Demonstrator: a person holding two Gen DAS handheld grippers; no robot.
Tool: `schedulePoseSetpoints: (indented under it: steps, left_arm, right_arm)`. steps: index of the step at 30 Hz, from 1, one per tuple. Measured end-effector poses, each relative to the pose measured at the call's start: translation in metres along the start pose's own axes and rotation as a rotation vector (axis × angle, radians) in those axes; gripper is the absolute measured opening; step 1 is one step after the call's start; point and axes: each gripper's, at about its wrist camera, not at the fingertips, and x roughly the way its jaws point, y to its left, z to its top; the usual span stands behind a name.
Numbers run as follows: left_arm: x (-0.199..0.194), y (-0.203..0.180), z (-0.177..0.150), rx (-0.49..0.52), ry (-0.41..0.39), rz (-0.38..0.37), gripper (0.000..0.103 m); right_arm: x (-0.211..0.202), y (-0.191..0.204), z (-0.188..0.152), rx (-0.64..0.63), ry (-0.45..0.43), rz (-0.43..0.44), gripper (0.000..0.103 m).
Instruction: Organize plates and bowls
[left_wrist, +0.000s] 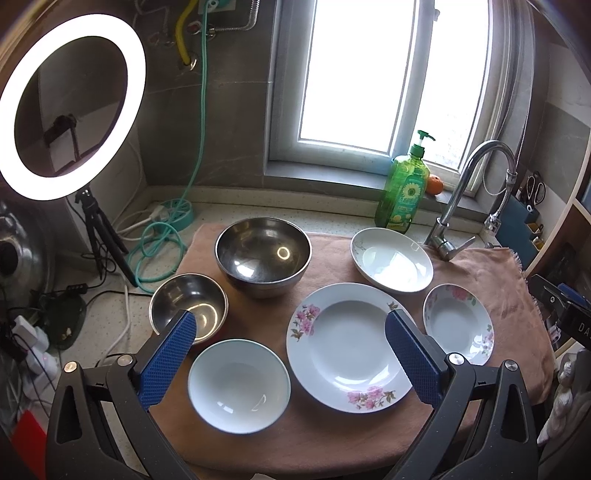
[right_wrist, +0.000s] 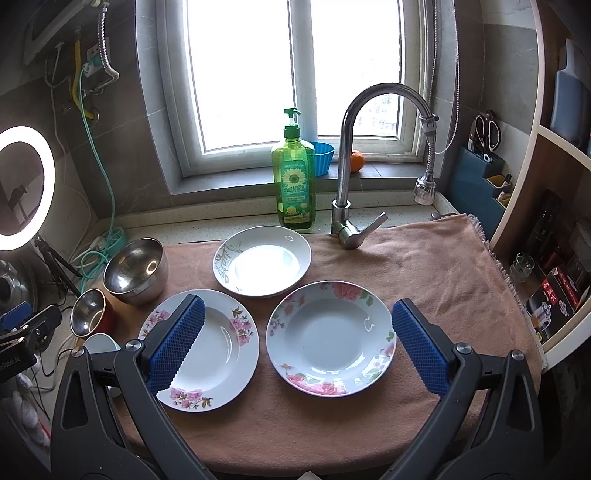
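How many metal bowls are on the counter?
2. The large metal bowl sits at the back left of the towel; the small metal bowl is just left and nearer. None seem hidden.

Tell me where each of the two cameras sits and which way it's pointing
Left wrist: rides the open left gripper, above the cloth's left half, facing the steel bowls and window.
Right wrist: rides the open right gripper, further right, facing the rose plate and faucet.
Both show the pink-blossom plate, soap bottle.
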Motion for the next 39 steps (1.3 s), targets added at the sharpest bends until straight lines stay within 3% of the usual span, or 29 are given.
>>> schedulePoseSetpoints:
  steps: [39]
  left_arm:
    - [0.0026,-0.001,0.0028,0.001,0.002,-0.009,0.102]
  right_arm:
    - [0.0032,0.0012,-0.0001,0.003,0.003,0.002,0.103]
